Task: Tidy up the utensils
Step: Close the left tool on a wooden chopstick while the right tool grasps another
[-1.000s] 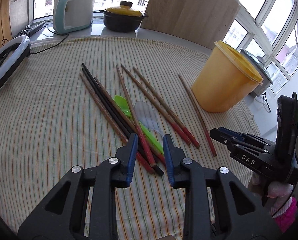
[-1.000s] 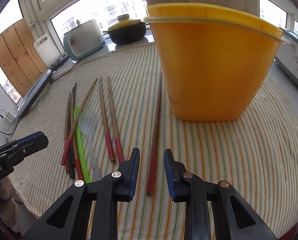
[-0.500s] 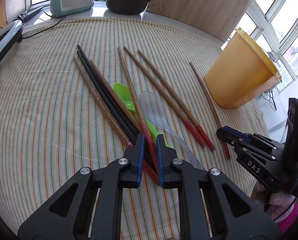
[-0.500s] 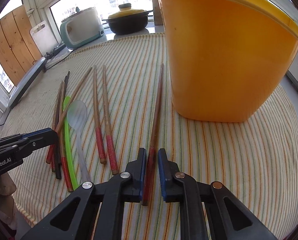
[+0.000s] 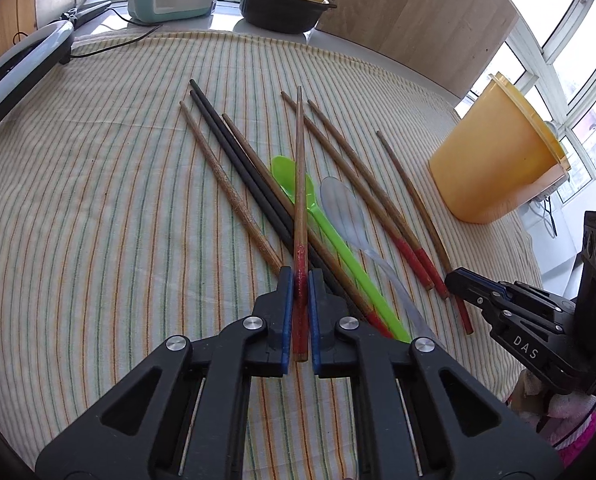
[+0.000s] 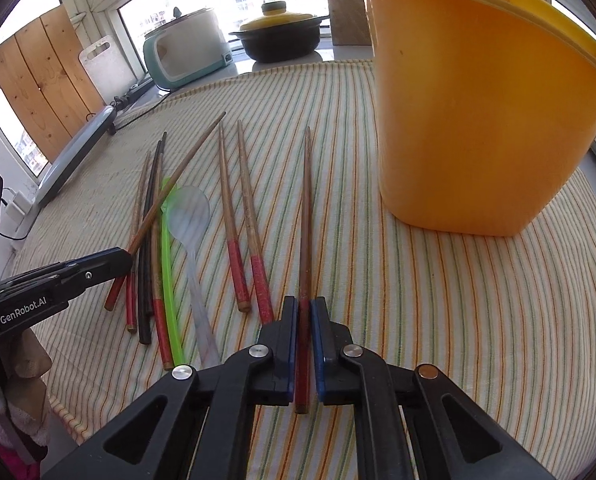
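Nine chopsticks [image 5: 234, 200], two spoons [image 5: 339, 204], one yellow bucket [image 5: 493, 156].

Yellow bucket [image 6: 477, 120] cropped at top; its inside unseen.

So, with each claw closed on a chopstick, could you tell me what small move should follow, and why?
Probably lift both. The left claw grips a red-ended wooden chopstick crossing the pile; the right claw grips another lying beside the tall yellow plastic container, likely where they go.
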`<state>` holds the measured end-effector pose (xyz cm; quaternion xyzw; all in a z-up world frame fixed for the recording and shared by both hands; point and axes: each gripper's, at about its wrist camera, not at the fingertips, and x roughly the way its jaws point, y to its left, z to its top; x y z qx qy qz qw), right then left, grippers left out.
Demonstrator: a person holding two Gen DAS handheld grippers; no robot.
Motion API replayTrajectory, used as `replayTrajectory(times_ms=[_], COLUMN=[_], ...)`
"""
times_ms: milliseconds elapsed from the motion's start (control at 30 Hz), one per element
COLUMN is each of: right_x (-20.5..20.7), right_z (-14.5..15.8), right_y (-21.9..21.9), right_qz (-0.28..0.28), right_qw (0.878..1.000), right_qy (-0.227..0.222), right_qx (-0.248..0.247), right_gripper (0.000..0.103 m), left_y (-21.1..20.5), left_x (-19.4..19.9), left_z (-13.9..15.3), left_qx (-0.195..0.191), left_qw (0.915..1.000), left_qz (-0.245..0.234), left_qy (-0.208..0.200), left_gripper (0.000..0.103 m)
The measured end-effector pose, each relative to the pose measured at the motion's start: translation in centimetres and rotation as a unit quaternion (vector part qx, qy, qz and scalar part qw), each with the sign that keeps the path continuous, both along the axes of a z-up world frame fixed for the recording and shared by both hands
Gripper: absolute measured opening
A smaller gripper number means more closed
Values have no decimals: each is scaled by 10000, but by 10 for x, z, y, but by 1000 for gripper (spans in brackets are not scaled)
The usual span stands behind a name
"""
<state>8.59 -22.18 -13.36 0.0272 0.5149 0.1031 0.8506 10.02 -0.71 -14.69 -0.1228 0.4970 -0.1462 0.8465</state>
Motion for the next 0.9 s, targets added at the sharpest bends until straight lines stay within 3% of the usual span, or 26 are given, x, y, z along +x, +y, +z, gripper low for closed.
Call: replayTrajectory(times_ms=[267, 467, 567, 700, 900], right_x=[-10, -12, -8, -2, 14], right_z=[-1, -2, 0, 11, 27], right_y=[12, 23, 20, 14, 24], right_qz=[113, 257, 273, 257, 396], right_qw=[9996, 9996, 9995, 9996, 9982], right_qy=[110, 104, 128, -50, -300], right_qx=[250, 102, 135, -43, -341], right_gripper=[5, 7, 24, 26, 24], left_y=[25, 35, 36, 38, 39], left_x=[-17, -21, -23, -17, 8], left_z=[-3, -4, -4, 2, 11], left_qx=[85, 124, 205, 363, 514], left_qw=[9998, 9996, 9994, 9991, 9985], left_qz=[182, 226, 181, 175, 198], left_qy=[48, 127, 194, 146, 10], left_gripper=[5, 5, 6, 24, 24])
